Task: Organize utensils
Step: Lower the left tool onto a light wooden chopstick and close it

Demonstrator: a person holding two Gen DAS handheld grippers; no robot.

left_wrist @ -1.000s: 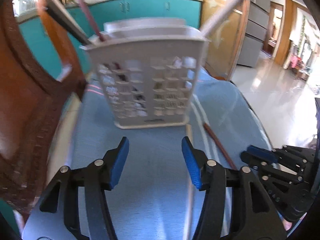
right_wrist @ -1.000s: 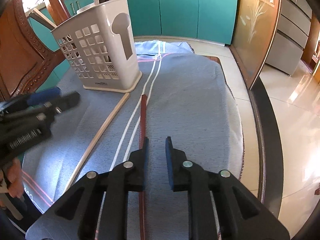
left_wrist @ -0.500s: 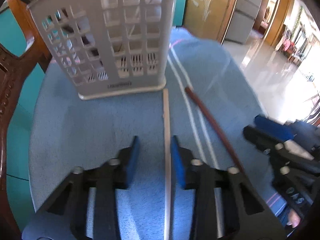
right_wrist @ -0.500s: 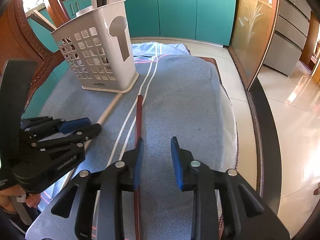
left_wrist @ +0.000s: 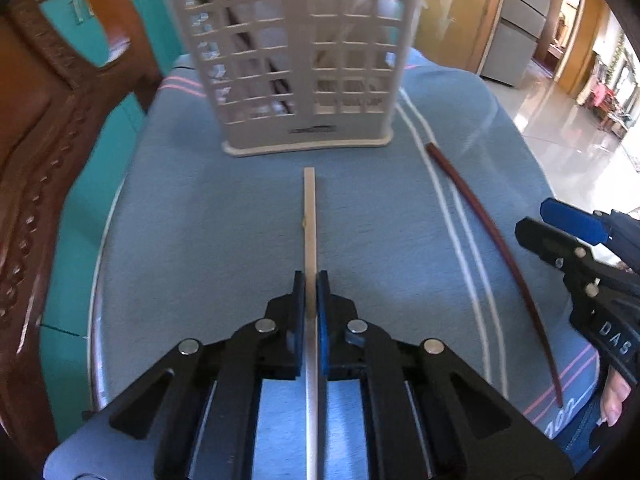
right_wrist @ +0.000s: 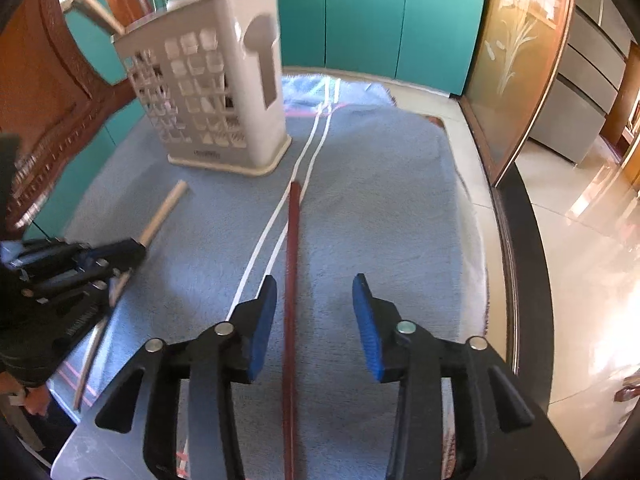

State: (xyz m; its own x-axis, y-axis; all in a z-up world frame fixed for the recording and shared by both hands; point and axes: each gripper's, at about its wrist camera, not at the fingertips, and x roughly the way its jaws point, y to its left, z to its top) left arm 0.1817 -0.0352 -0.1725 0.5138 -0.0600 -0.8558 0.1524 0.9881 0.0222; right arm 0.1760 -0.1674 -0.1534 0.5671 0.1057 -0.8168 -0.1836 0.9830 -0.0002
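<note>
A white slotted utensil holder (left_wrist: 304,60) stands at the far end of a blue towel (left_wrist: 192,208), with several utensils inside. My left gripper (left_wrist: 311,288) is shut on a pale wooden stick (left_wrist: 309,208) that points at the holder. It also shows in the right wrist view (right_wrist: 160,216), held by the left gripper (right_wrist: 120,256). A dark red stick (right_wrist: 291,248) lies along the towel's white stripes. My right gripper (right_wrist: 314,304) is open, its fingers straddling the red stick's near part. The red stick also shows in the left wrist view (left_wrist: 492,232).
A carved wooden chair back (left_wrist: 44,128) stands close on the left. Teal cabinets (right_wrist: 360,16) run behind the table. The table's dark rim (right_wrist: 520,264) and a glossy tiled floor (right_wrist: 592,240) lie to the right.
My left gripper has closed on the pale stick. My right gripper has opened wider over the red stick.
</note>
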